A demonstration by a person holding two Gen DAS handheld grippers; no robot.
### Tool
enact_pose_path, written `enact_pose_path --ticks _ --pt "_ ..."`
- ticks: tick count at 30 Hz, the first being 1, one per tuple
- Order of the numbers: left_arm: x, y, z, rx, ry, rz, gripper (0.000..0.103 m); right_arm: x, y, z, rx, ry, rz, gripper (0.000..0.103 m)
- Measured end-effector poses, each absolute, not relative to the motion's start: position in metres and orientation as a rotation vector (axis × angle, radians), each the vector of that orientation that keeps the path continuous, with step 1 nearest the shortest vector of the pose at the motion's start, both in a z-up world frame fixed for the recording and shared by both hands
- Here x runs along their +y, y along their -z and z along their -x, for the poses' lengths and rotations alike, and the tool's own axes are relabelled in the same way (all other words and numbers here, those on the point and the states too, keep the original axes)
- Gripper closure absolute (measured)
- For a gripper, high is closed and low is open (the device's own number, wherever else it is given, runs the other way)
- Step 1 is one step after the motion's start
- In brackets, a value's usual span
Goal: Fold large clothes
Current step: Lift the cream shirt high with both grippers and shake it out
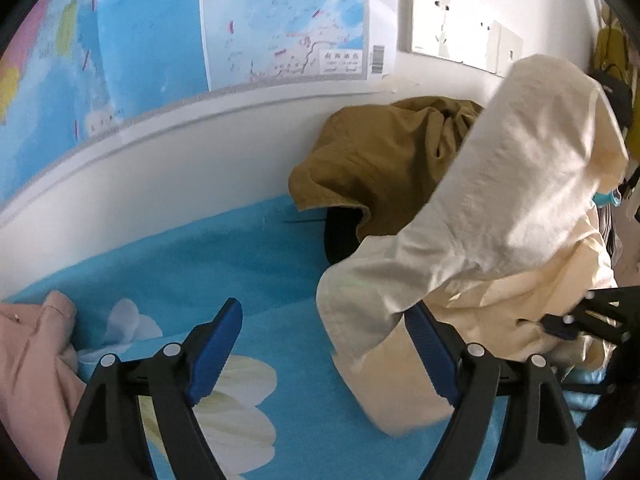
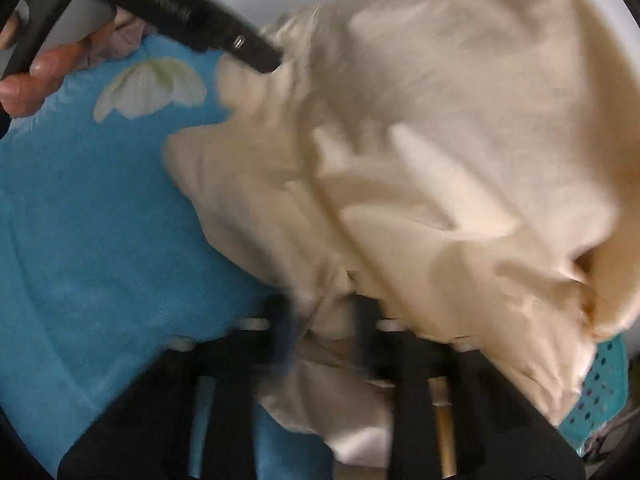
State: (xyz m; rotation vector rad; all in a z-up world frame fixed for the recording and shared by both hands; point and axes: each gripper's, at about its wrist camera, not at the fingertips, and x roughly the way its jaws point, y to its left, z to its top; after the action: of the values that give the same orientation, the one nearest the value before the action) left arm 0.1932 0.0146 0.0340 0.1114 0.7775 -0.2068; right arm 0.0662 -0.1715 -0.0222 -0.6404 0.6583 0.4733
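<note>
A large cream garment (image 1: pixel 500 200) is heaped high at the right of a blue flowered bedsheet (image 1: pixel 260 264), with its lower edge spilling toward me. My left gripper (image 1: pixel 324 344) stands open just above the sheet; the cream hem brushes its right finger and nothing is pinched between the pads. In the right wrist view the cream garment (image 2: pixel 440 140) fills most of the picture, and my right gripper (image 2: pixel 324 320), blurred, is shut on a bunched fold of it. The right gripper (image 1: pixel 568 322) also shows at the garment's right side.
A brown garment (image 1: pixel 380 160) lies crumpled against the white wall behind the cream one. A pink garment (image 1: pixel 28 360) lies at the left edge. A map (image 1: pixel 160 40) hangs on the wall. A hand (image 2: pixel 28 80) holds the left gripper's handle. A teal perforated item (image 2: pixel 600 392) sits lower right.
</note>
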Motion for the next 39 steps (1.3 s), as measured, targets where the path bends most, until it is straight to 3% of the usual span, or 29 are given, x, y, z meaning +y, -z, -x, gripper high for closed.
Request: enact_pose_path --ticks 4,6,10,14,17,23,27,32,35,37,39 --pt "0.015 -0.069 -0.184 0.694 0.195 -0.156 0.02 -0.211 -0.034 -0.024 0.518 -0.423 0.431 0.093" --pt "0.007 -0.098 -0.186 0.649 0.229 -0.166 0.008 -0.234 -0.061 -0.005 0.439 -0.397 0.347 0.093" --pt "-0.03 -0.139 -0.195 0.578 0.333 -0.274 0.006 -0.277 -0.099 0.021 0.374 -0.367 0.178 0.094" --pt "-0.048 -0.142 -0.201 0.51 0.311 -0.384 0.011 -0.31 -0.13 0.022 0.303 -0.334 0.07 0.094" --pt "-0.039 -0.144 -0.2 0.479 0.375 -0.36 0.023 -0.329 -0.156 0.017 0.26 -0.308 0.043 0.095" --pt "-0.037 -0.147 -0.177 0.37 0.611 -0.303 0.023 -0.389 -0.214 -0.001 0.139 -0.268 -0.044 0.097" --pt "-0.086 -0.145 -0.155 0.278 0.733 -0.426 0.012 -0.403 -0.241 -0.014 0.102 -0.266 -0.037 0.098" --pt "-0.153 -0.142 -0.168 0.197 0.728 -0.478 0.012 -0.405 -0.248 -0.007 0.098 -0.279 -0.035 0.098" --pt "-0.179 -0.142 -0.197 0.245 0.777 -0.411 0.013 -0.408 -0.252 -0.008 0.092 -0.277 -0.048 0.098" --pt "-0.194 -0.146 -0.205 0.255 0.805 -0.381 0.028 -0.411 -0.253 -0.008 0.099 -0.271 -0.043 0.098" --pt "-0.212 -0.154 -0.21 0.296 0.882 -0.331 0.078 -0.417 -0.255 -0.006 0.099 -0.25 -0.029 0.098"
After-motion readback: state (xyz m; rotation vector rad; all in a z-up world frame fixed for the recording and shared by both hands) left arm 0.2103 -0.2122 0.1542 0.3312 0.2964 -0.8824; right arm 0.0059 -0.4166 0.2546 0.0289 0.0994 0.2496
